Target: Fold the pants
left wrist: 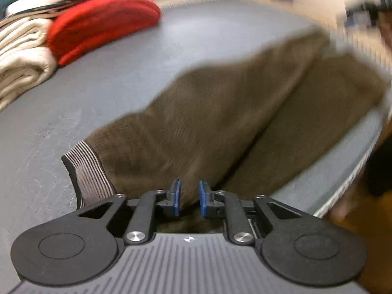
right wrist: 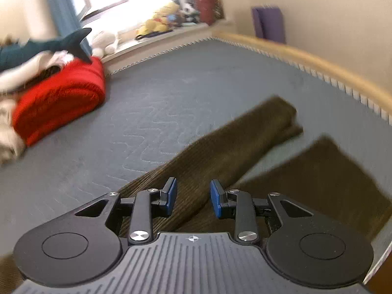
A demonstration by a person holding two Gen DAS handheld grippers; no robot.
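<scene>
Brown corduroy pants (left wrist: 220,112) lie on a grey-blue mattress (left wrist: 98,93). Their striped waistband lining (left wrist: 85,169) shows at the near left. My left gripper (left wrist: 189,197) hovers over the waist end with its blue pads a small gap apart and cloth behind the gap. In the right wrist view the two pant legs (right wrist: 232,147) spread apart toward the far right. My right gripper (right wrist: 193,197) is open above the upper part of the left leg, holding nothing.
A folded red blanket (right wrist: 58,103) and cream blankets (left wrist: 22,58) are stacked at the far left. A wooden bed rail (right wrist: 318,63) runs along the far right edge. Plush toys (right wrist: 156,24) sit on the window sill. The mattress's near edge (left wrist: 348,178) is at right.
</scene>
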